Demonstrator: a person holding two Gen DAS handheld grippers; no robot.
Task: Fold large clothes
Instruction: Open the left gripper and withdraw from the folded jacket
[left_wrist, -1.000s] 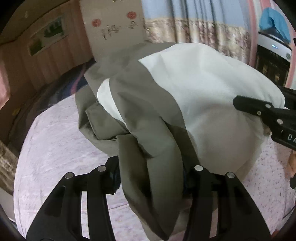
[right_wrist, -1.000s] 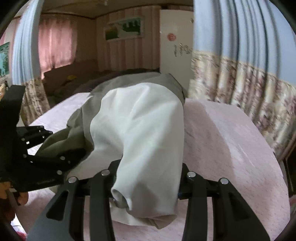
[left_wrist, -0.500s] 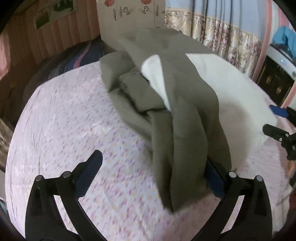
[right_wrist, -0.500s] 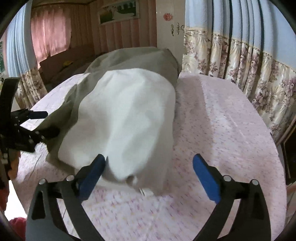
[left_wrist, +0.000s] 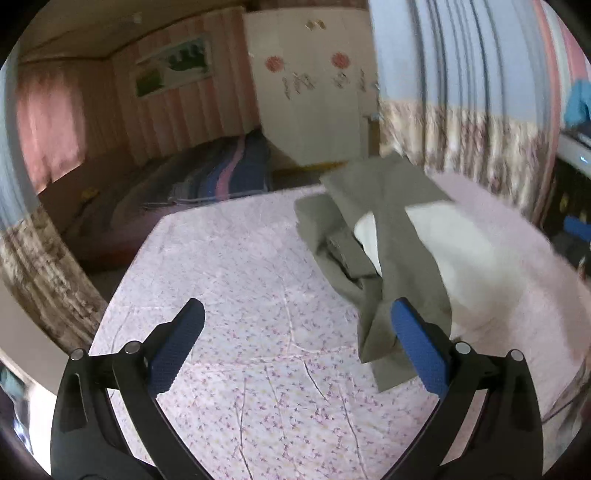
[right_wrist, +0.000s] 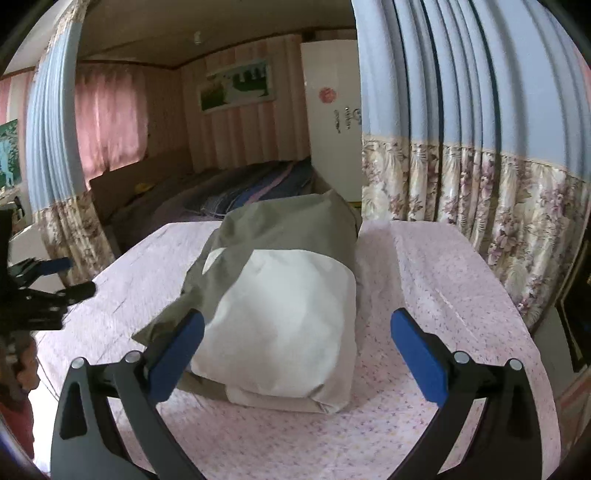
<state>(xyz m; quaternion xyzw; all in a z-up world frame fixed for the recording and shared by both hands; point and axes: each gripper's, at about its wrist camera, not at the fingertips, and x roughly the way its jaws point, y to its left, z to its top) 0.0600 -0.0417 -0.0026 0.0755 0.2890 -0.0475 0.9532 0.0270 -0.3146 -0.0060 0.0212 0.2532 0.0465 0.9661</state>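
A large olive-green garment (left_wrist: 391, 229) with a white lining (left_wrist: 465, 254) lies folded in a loose bundle on the pink flowered tablecloth (left_wrist: 240, 280). My left gripper (left_wrist: 297, 308) is open, raised off the cloth to the left of the garment's hanging olive flap, with nothing in it. In the right wrist view the bundle (right_wrist: 295, 291) lies white side up. The right gripper (right_wrist: 297, 317) hovers above its near end; its jaws are opening wide and the pads touch no fabric. The left gripper (right_wrist: 55, 291) also shows at that view's left edge.
The table edge (left_wrist: 122, 280) drops off at the left. Flowered curtains (right_wrist: 480, 192) hang close on the right. Behind the table are a bed with a dark striped cover (left_wrist: 221, 177) and a white wardrobe (left_wrist: 314, 92). A dark cabinet (left_wrist: 569, 206) stands at the far right.
Both grippers let go of the garment, opened wide and drew back and upward. The garment dropped from its lifted, draped shape into a flatter bundle on the table.
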